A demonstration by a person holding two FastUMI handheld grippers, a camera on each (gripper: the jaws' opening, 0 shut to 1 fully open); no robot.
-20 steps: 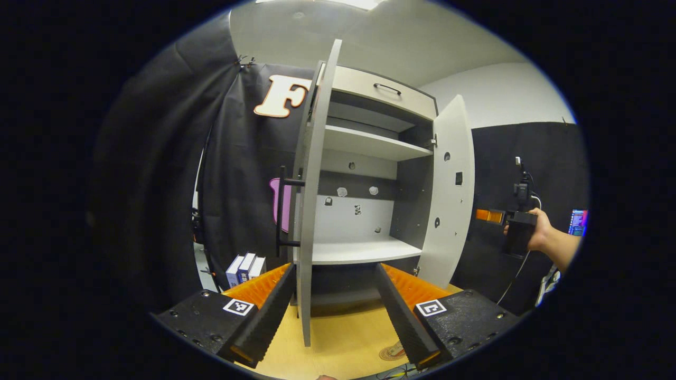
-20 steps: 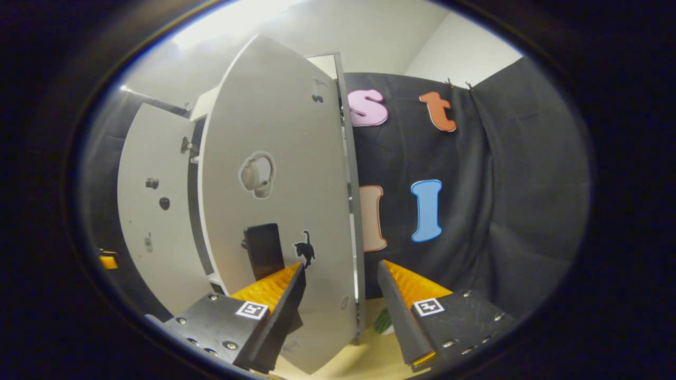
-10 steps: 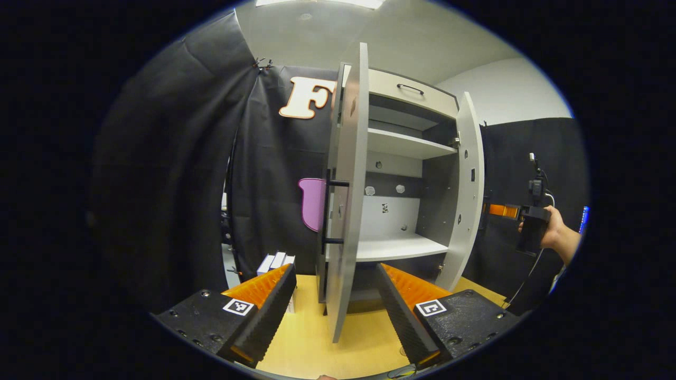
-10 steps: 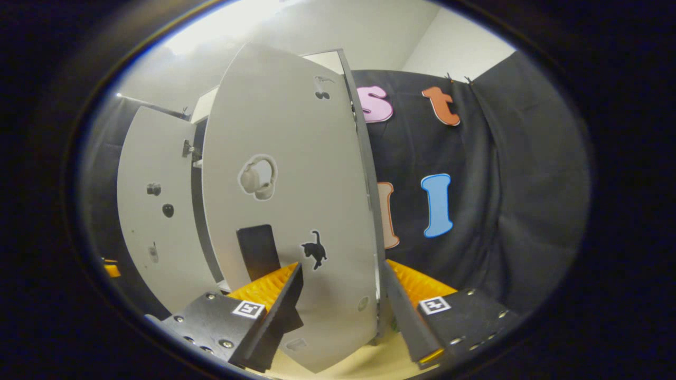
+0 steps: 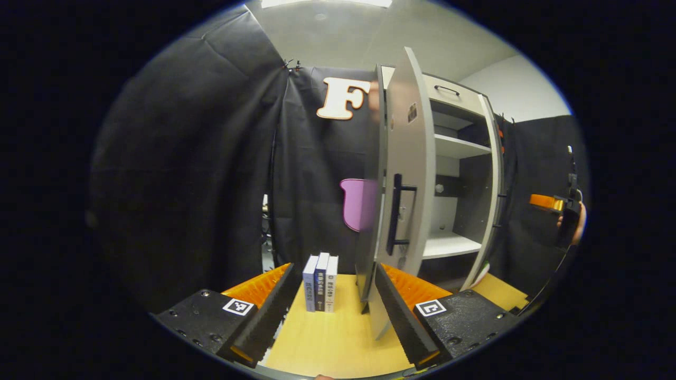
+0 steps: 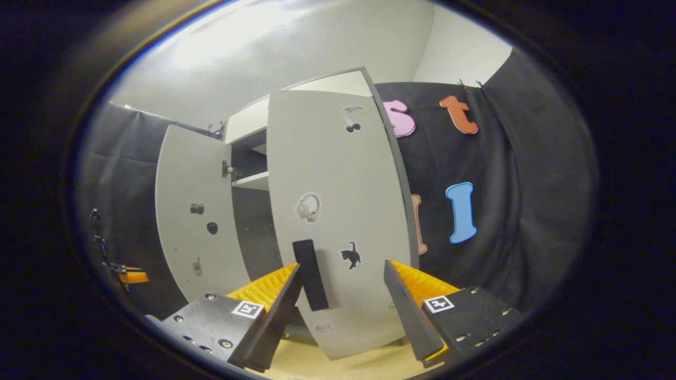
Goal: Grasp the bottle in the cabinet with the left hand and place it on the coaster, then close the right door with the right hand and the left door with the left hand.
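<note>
The grey cabinet (image 5: 454, 95) stands on a wooden table with both doors partly open. In the left gripper view my left gripper (image 5: 330, 311) is open and holds nothing, facing the outer face of the left door (image 5: 414, 158) and its black handle (image 5: 396, 216). The right door (image 5: 494, 184) is seen edge-on, and beyond it a hand (image 5: 578, 224) holds my right gripper (image 5: 546, 201). In the right gripper view my right gripper (image 6: 343, 311) is open, close in front of the right door's outer face (image 6: 338, 184), with the black handle (image 6: 310, 274) by its left finger. Whether it touches I cannot tell.
Three upright books (image 5: 320, 282) stand on the wooden table (image 5: 327, 343) just left of the cabinet. White shelves (image 5: 449, 244) show inside. Black cloth walls close in left, behind and right. The left door's inner face (image 6: 198, 211) and my left gripper (image 6: 129, 275) show far left.
My left gripper has swung left, from facing the cabinet's inside to the outer side of the left door. The right door has turned toward the cabinet, with my right gripper following behind it.
</note>
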